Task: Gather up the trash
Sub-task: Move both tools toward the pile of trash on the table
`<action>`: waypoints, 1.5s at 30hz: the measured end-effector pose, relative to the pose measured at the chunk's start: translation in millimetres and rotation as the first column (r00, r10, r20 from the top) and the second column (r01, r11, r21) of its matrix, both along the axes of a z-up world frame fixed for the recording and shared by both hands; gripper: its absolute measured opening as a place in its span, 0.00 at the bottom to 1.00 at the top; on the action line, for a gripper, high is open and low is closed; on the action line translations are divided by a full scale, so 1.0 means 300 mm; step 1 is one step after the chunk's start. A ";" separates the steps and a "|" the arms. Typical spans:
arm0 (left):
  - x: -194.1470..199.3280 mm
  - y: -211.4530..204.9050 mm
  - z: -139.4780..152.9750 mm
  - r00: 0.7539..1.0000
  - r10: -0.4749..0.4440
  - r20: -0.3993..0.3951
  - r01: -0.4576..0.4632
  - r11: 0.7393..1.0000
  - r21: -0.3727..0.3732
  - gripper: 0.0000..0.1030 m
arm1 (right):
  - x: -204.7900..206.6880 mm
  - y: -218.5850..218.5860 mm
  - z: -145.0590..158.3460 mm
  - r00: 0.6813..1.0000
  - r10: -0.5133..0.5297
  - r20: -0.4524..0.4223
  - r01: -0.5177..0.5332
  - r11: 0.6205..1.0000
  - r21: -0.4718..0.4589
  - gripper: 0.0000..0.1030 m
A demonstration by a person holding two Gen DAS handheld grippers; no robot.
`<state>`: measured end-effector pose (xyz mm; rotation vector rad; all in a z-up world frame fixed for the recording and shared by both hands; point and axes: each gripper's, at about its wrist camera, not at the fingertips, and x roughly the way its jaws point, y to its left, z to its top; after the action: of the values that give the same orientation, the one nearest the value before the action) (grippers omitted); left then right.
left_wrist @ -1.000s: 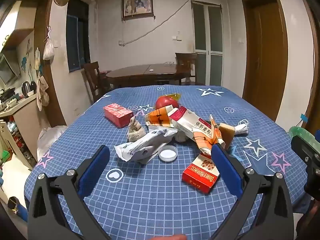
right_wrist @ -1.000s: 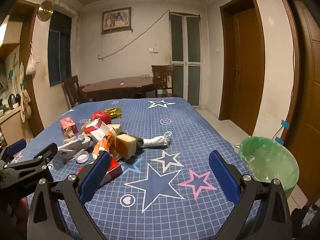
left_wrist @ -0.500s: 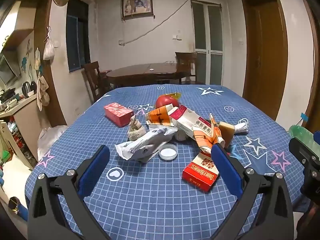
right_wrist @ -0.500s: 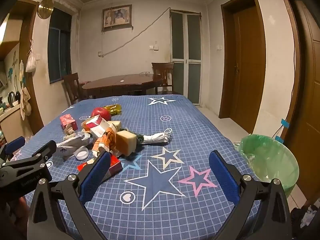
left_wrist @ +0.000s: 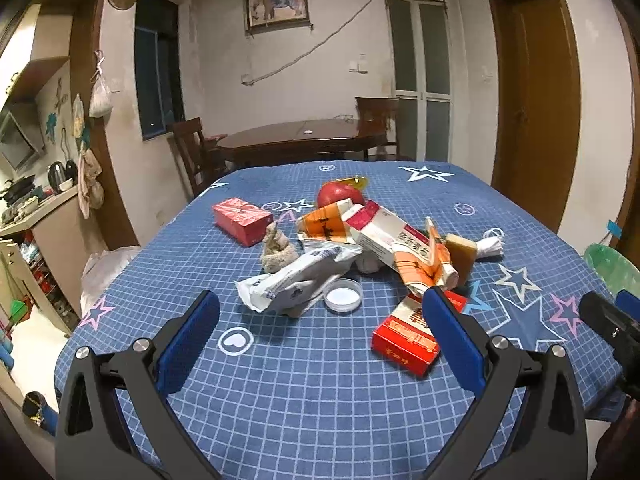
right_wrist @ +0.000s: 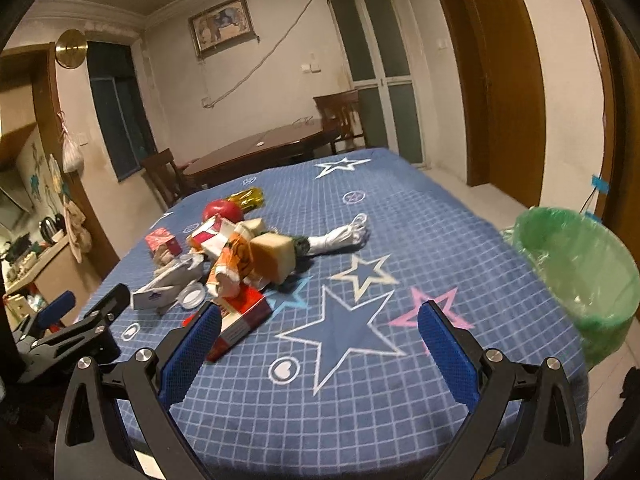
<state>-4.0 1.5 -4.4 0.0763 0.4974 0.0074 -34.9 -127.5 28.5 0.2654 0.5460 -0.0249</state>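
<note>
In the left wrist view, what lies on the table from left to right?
Red box → crumpled white wrapper → round white lid → flat red packet → white bundle.

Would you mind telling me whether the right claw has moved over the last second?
Yes. The right claw has tilted and swung right: the green bin sits nearer the view's centre and the room now leans.

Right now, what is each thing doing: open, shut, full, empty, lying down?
Left hand-held gripper: open, holding nothing.
Right hand-held gripper: open, holding nothing.
Green-lined round trash bin: open, looks empty.
Flat red cardboard box: lying flat.
Small white plastic lid: lying rim up.
Brown wooden door: shut.
</note>
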 end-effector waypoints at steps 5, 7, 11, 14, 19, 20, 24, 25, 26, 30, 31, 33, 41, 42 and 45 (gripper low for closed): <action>0.000 -0.015 -0.007 1.000 -0.019 -0.015 0.020 1.000 0.013 0.95 | 0.012 0.024 -0.018 0.999 0.040 -0.036 -0.039 0.999 0.014 0.95; 0.005 -0.010 -0.014 0.999 -0.011 -0.031 0.011 1.000 0.013 0.95 | 0.016 0.027 -0.019 0.998 0.050 -0.038 -0.049 0.998 0.024 0.95; 0.014 0.009 -0.020 0.999 0.010 -0.047 -0.009 1.000 0.013 0.95 | 0.032 0.021 -0.031 0.997 0.054 -0.051 -0.051 0.997 0.060 0.95; 0.023 0.017 -0.029 0.998 0.007 -0.063 -0.006 1.000 0.015 0.95 | 0.045 0.036 -0.039 0.995 0.079 -0.062 -0.074 0.995 0.068 0.95; 0.041 0.023 -0.043 0.997 0.013 -0.080 -0.009 0.999 0.046 0.95 | 0.069 0.070 -0.052 0.991 0.105 -0.088 -0.102 0.994 0.047 0.95; 0.045 0.032 -0.045 0.996 0.024 -0.083 -0.020 0.999 0.045 0.95 | 0.073 0.073 -0.058 0.989 0.112 -0.095 -0.108 0.993 0.049 0.95; 0.069 0.074 -0.060 0.992 0.059 -0.111 -0.055 0.998 0.037 0.95 | 0.088 0.095 -0.059 0.987 0.127 -0.094 -0.125 0.992 0.033 0.95; 0.074 0.082 -0.064 0.991 0.068 -0.116 -0.064 0.997 0.041 0.95 | 0.092 0.095 -0.057 0.989 0.123 -0.088 -0.121 0.992 0.026 0.95; 0.077 0.090 -0.065 0.990 0.075 -0.116 -0.070 0.997 0.045 0.95 | 0.100 0.095 -0.052 0.990 0.118 -0.082 -0.117 0.993 0.020 0.95; 0.076 0.127 -0.066 0.987 0.119 -0.107 -0.114 0.992 0.056 0.95 | 0.128 0.095 -0.039 0.993 0.098 -0.069 -0.098 0.995 0.009 0.95; 0.076 0.139 -0.067 0.986 0.129 -0.108 -0.123 0.991 0.055 0.95 | 0.135 0.097 -0.036 0.992 0.102 -0.069 -0.101 0.995 0.013 0.95; 0.072 0.156 -0.069 0.984 0.140 -0.113 -0.134 0.989 0.054 0.95 | 0.150 0.110 -0.032 0.990 0.120 -0.068 -0.119 0.993 0.009 0.95; 0.056 0.192 -0.070 0.979 0.174 -0.111 -0.167 0.984 0.063 0.95 | 0.197 0.216 0.024 0.984 0.180 -0.001 -0.179 0.979 -0.097 0.95; 0.057 0.196 -0.070 0.978 0.176 -0.113 -0.170 0.984 0.059 0.95 | 0.200 0.223 0.033 0.983 0.181 0.008 -0.179 0.979 -0.101 0.95; 0.068 0.195 -0.076 0.976 0.179 -0.124 -0.173 0.983 0.057 0.95 | 0.202 0.232 0.047 0.983 0.181 0.020 -0.179 0.979 -0.096 0.95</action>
<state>16.4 60.0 -27.3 0.0780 0.6319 0.1889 25.6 -57.9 42.4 0.1233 0.5370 0.1285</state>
